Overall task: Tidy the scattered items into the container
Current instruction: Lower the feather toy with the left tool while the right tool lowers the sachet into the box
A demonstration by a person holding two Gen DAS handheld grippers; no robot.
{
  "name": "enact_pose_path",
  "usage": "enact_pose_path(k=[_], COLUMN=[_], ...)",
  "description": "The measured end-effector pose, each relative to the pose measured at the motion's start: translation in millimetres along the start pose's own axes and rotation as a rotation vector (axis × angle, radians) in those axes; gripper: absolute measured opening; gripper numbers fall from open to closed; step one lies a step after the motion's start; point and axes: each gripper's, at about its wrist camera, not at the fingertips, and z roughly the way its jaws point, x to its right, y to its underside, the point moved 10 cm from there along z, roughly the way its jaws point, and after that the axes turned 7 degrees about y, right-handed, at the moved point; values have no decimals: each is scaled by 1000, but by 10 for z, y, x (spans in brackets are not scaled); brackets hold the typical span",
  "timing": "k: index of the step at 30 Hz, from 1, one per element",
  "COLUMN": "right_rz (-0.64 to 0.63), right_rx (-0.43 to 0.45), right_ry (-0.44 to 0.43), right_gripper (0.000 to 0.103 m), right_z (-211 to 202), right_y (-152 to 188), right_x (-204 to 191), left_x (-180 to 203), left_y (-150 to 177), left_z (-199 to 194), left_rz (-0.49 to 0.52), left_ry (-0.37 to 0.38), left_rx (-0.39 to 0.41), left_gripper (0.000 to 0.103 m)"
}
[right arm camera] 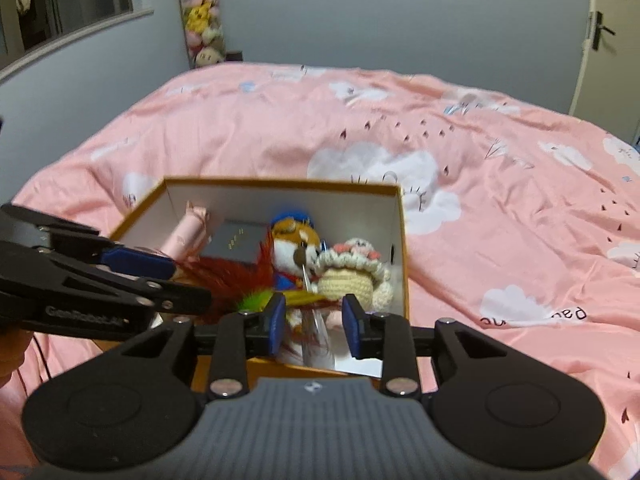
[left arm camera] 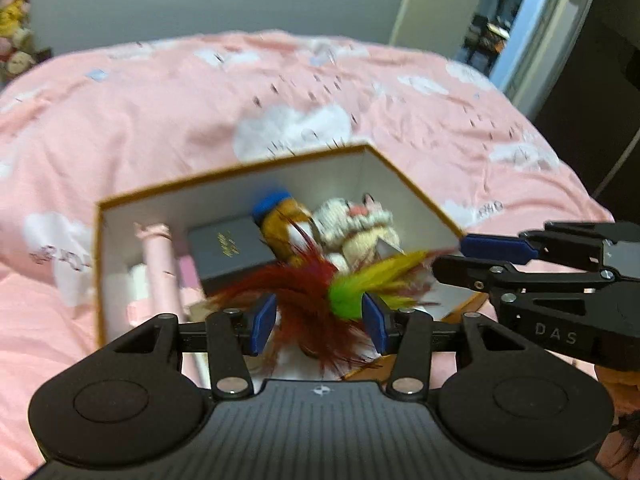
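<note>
Inside the orange-rimmed box (left arm camera: 280, 162) lies a red-and-green feather toy (left arm camera: 320, 288) (blurred), both tools' jaws apart.

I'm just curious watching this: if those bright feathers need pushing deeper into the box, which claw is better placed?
Probably the left claw: its open jaws straddle the feathers over the box. The right claw hovers beside them, nearer the crocheted toy.

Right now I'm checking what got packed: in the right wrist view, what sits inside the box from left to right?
Pink roll → dark box → fox plush with blue cap → crocheted doll, all inside the cardboard box.
</note>
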Motion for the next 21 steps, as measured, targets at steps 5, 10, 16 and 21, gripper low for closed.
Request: enact_pose_path(k=[5,10,16,21], right_rz=[37,48,46,45], right_rx=[76,123,151,166], right_ry=[18,31,60,64], right_gripper=[36,40,42,47], right_z=[-178,-246,-220,-177], right_y=[-138,-205,-137,-34], right_x=[-72,-238,-423,-506], left_x=[-139,-309,-426,-437], left_y=[-70,-22,109,227], left_z=[-320,-468,-473,-453], left_rz=[-21,-78,-118,-104], left_ry=[-123,-203,-245,-271], left_rx=[102,150,179,191], left_gripper=[60,62,72,82])
